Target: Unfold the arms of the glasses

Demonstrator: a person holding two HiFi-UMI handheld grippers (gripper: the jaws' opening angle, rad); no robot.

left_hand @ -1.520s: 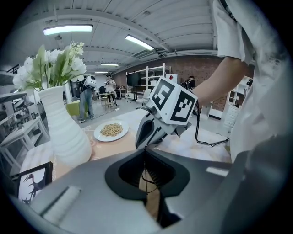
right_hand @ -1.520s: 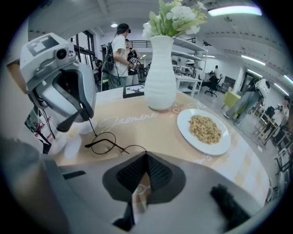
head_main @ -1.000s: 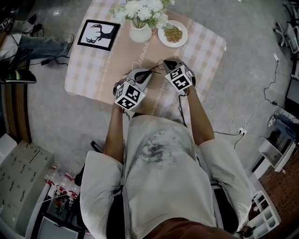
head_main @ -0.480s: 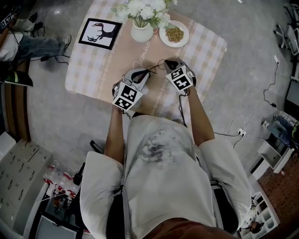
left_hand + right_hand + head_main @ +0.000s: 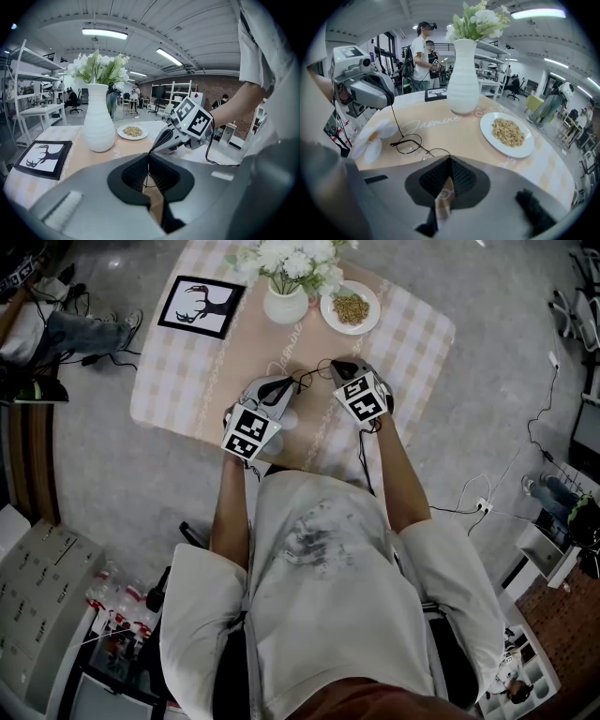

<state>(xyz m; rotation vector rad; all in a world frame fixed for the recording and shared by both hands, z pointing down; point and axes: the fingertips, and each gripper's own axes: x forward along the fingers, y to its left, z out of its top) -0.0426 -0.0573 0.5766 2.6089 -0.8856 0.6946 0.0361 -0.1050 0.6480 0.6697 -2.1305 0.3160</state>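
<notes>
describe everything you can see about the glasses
The glasses have a thin dark wire frame and two round clear lenses. They lie roughly flat, low over the table; whether they touch it is unclear. One slim arm stands out from the frame and runs up to the left gripper, which is shut on its end. The right gripper is shut on the frame beside the other lens.

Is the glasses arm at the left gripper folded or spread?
Spread: the arm stands away from the lenses, up into the left gripper.
</notes>
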